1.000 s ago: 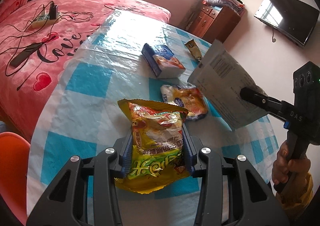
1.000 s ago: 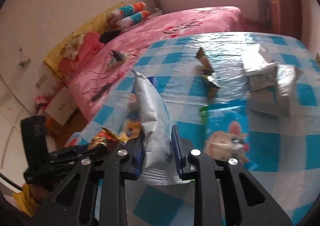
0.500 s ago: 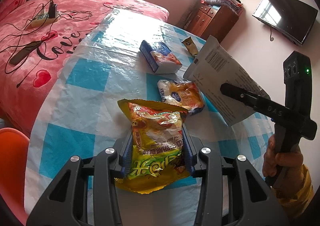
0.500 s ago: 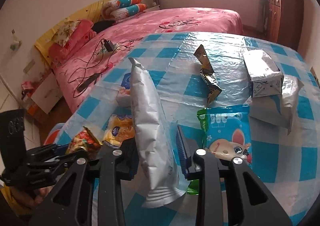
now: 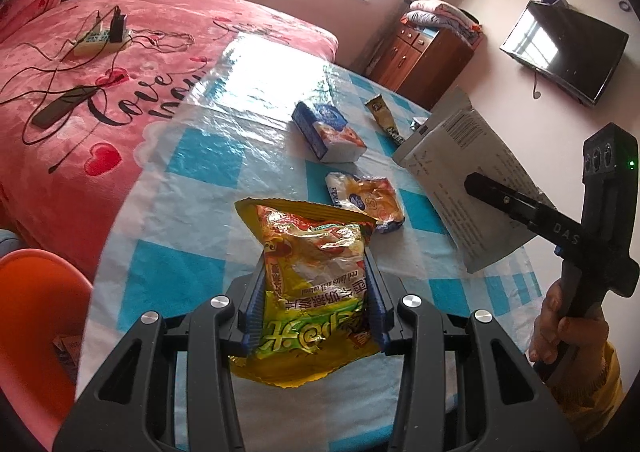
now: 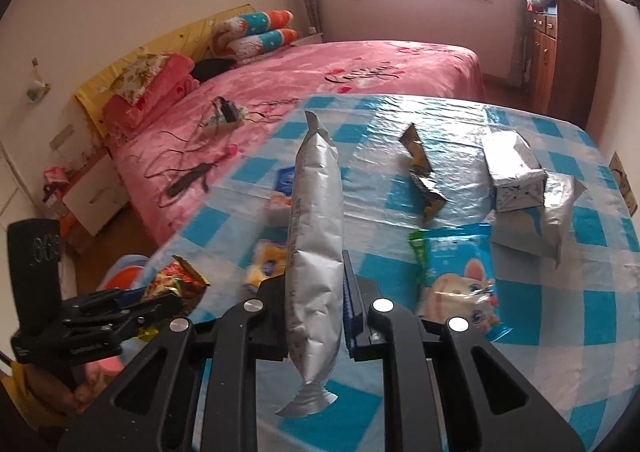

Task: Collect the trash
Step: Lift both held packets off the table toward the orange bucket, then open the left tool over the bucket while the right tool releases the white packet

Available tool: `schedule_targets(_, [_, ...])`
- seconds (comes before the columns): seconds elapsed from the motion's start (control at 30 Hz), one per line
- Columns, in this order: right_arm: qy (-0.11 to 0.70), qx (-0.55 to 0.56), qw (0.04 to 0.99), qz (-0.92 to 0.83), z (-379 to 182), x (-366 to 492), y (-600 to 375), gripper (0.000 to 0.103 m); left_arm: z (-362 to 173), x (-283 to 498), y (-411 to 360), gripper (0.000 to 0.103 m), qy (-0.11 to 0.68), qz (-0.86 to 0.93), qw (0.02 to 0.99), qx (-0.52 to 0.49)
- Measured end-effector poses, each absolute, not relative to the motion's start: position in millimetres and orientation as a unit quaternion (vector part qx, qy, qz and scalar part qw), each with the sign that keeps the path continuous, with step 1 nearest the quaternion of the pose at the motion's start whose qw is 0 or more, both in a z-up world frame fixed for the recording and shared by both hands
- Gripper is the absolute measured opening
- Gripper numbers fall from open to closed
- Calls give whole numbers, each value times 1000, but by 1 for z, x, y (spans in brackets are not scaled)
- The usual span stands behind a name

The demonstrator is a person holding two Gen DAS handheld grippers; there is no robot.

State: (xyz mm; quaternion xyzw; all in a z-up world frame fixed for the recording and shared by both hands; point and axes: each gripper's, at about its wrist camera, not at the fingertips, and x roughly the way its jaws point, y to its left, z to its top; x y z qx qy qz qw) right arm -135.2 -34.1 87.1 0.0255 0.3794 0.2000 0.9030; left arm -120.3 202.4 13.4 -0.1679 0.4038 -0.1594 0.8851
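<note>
My left gripper [image 5: 316, 272] is shut on a yellow and green snack bag [image 5: 312, 248], held above the near edge of the blue-checked table [image 5: 192, 211]. My right gripper [image 6: 316, 292] holds a silver foil pouch [image 6: 316, 203] upright, its jaws closing tighter on it. In the left wrist view the right gripper [image 5: 480, 183] hangs at the right with the silver pouch [image 5: 456, 151], a hand under it. The right wrist view shows the left gripper [image 6: 160, 306] low on the left with the yellow bag [image 6: 178, 284].
On the table lie a blue tissue pack [image 5: 328, 131], a yellow bread wrapper [image 5: 364, 199], a gold wrapper [image 6: 420, 175], a blue bunny bag [image 6: 456, 276] and silver packages [image 6: 516, 171]. A pink bed [image 5: 80, 91] lies beyond, an orange chair [image 5: 32, 312] near left.
The right gripper has risen and rolled, so the silver pouch now stands straighter and more of the room shows. The left gripper shifted slightly, the yellow bag still in it.
</note>
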Motion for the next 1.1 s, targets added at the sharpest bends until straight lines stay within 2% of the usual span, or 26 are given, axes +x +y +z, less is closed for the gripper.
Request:
schedule_targets(0.4, [406, 40, 853, 324, 94, -153, 62, 20, 25, -159, 273, 44, 380, -93, 901, -186])
schedule_targets(0.8, [452, 29, 775, 441, 72, -164, 189, 21, -16, -202, 372, 44, 404, 39, 886, -225])
schedule_targets(0.83, [457, 26, 768, 447, 69, -164, 200, 23, -20, -203, 377, 45, 407, 48, 883, -228])
schedule_targets(0.87, [464, 26, 762, 450, 65, -165, 206, 23, -26, -204, 385, 52, 414, 67, 878, -230])
schedule_targets(0.9, [473, 30, 754, 454, 61, -165, 212, 27, -30, -205, 390, 58, 417, 80, 875, -232])
schedule_targets(0.93, [482, 35, 747, 456, 56, -165, 216, 38, -33, -205, 394, 68, 420, 92, 872, -232])
schedule_targets(0.97, [486, 42, 743, 458, 54, -165, 220, 43, -36, -206, 400, 71, 422, 110, 869, -234])
schedule_targets(1.03, [486, 56, 741, 460, 52, -166, 218, 62, -38, -206, 406, 76, 423, 121, 866, -237])
schedule_targets(1.1, [475, 71, 750, 454, 56, -165, 209, 75, -38, -206, 412, 80, 420, 133, 866, -236])
